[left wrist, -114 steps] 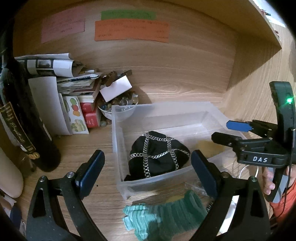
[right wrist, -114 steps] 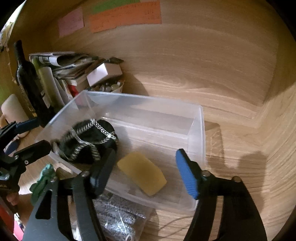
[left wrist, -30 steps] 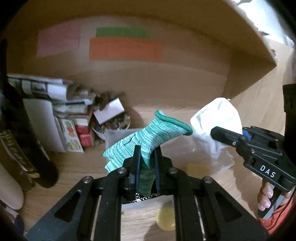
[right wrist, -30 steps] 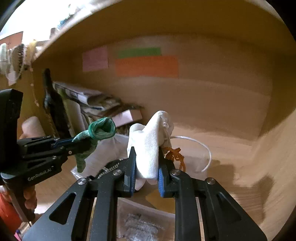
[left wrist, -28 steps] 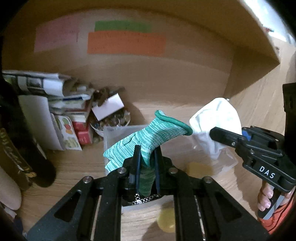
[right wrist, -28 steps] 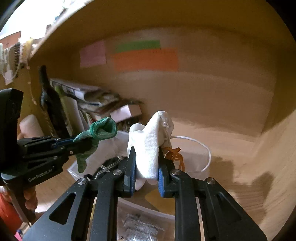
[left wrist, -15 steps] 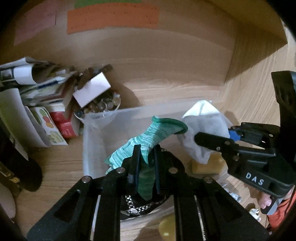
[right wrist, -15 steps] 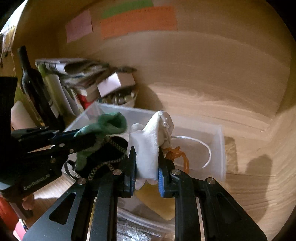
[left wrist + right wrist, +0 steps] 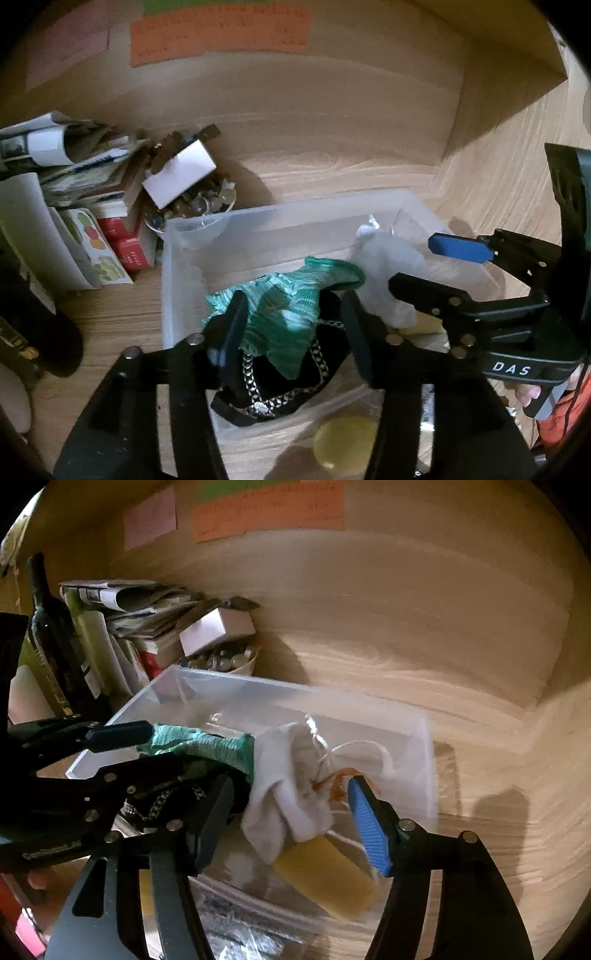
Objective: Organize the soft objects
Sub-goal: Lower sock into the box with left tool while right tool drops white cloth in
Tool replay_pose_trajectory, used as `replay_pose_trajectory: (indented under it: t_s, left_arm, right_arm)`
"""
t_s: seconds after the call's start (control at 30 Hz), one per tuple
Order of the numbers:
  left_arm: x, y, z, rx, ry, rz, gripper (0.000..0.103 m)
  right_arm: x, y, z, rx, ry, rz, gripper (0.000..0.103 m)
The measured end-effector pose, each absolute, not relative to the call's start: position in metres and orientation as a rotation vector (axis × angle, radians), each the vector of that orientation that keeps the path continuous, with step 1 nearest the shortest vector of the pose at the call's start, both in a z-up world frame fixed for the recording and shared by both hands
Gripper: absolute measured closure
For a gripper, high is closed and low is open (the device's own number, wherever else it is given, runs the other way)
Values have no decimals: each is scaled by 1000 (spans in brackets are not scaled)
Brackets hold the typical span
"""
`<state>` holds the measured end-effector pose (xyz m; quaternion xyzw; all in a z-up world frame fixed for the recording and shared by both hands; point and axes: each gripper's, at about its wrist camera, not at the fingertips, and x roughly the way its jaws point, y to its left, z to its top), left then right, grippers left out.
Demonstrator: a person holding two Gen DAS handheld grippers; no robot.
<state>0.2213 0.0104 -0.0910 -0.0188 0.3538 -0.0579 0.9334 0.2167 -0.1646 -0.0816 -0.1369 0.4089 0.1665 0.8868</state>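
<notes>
A clear plastic bin [image 9: 258, 218] [image 9: 424, 760] sits on the wooden shelf. My left gripper [image 9: 291, 336] is open over it, and the green knit glove [image 9: 291, 306] [image 9: 199, 744] lies loose between its jaws on a black chain-trimmed item [image 9: 280, 384]. My right gripper [image 9: 291, 812] is open too, with the white cloth pouch [image 9: 288, 790] [image 9: 388, 280] and its string dropping between the jaws above a yellow sponge [image 9: 328, 871]. The right gripper also shows in the left wrist view [image 9: 436, 266].
At the left stand a dark bottle [image 9: 55, 642], stacked papers and booklets [image 9: 59, 162], a white box [image 9: 181, 177] and a bowl of small items [image 9: 199, 206]. A yellow round object [image 9: 347, 443] and a shiny bag [image 9: 240, 938] lie in front of the bin.
Both grippers came down over the bin and opened. The green glove and the white pouch, held shut half a second ago, are now loose inside the bin.
</notes>
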Motion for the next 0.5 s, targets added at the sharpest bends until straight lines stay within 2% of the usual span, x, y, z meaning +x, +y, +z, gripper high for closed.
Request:
replay_pose_trajectory:
  t_s: [0.1, 0.23, 0.3, 0.37, 0.43, 0.5]
  left_arm:
    - [211, 12, -83, -47, 690, -107, 38]
    - [191, 10, -67, -26, 624, -85, 27]
    - [178, 8, -57, -6, 584, -75, 22]
    - [168, 7, -50, 2, 553, -67, 12]
    - [155, 6, -44, 4, 523, -56, 5]
    - [146, 6, -42, 3, 509, -51, 3]
  right_arm:
    - [211, -167, -73, -281, 828, 347, 41]
    - [195, -168, -54, -279, 763, 340, 25]
    - [188, -168, -46, -286, 729, 334, 24]
    - [178, -168, -37, -289, 701, 340, 24]
    - [170, -168, -30, -285, 681, 348, 20]
    - [159, -168, -24, -285, 658, 357, 17]
